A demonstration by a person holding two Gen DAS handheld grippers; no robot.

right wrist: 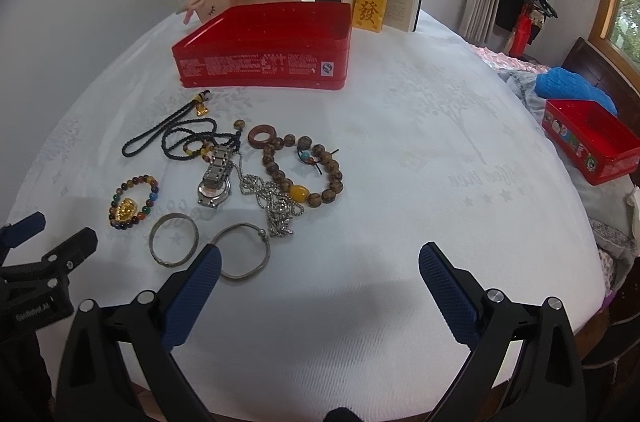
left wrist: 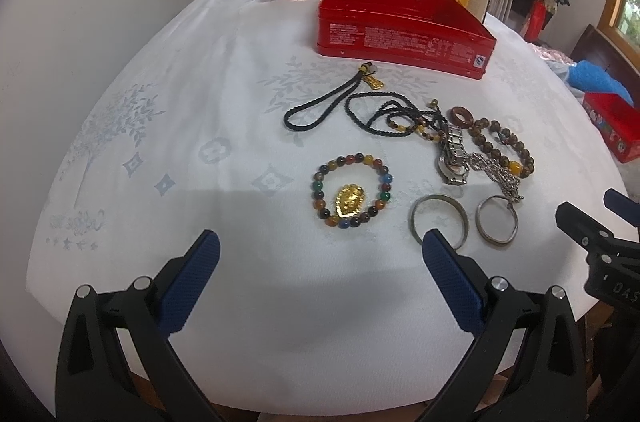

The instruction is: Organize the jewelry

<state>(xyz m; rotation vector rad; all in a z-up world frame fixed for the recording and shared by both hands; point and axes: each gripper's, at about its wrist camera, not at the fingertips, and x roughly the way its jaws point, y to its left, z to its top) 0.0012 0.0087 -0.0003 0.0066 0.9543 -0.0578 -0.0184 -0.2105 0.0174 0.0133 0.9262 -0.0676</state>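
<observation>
Open red tin point(right wrist: 260, 62) is set upright at the far side of the white cloth; inside is hidden. Just in front, a black cord w/ gold charm point(right wrist: 160, 130) and a black bead necklace point(right wrist: 192, 138) are laid loose. A steel watch point(right wrist: 216, 178) is laid face up beside a tangled silver chain point(right wrist: 272, 202), brown ring point(right wrist: 262, 137) and brown bead bracelet point(right wrist: 316, 174). Nearest: multicolour bead bracelet point(left wrist: 352, 190) around a gold pendant point(left wrist: 348, 200), plus two metal bangles point(right wrist: 174, 240) point(right wrist: 244, 254), flat, apart.

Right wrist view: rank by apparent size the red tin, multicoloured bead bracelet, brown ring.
1. Red rectangular tin box, largest though farthest.
2. Multicoloured bead bracelet.
3. Brown stone ring, clearly smallest.
</observation>
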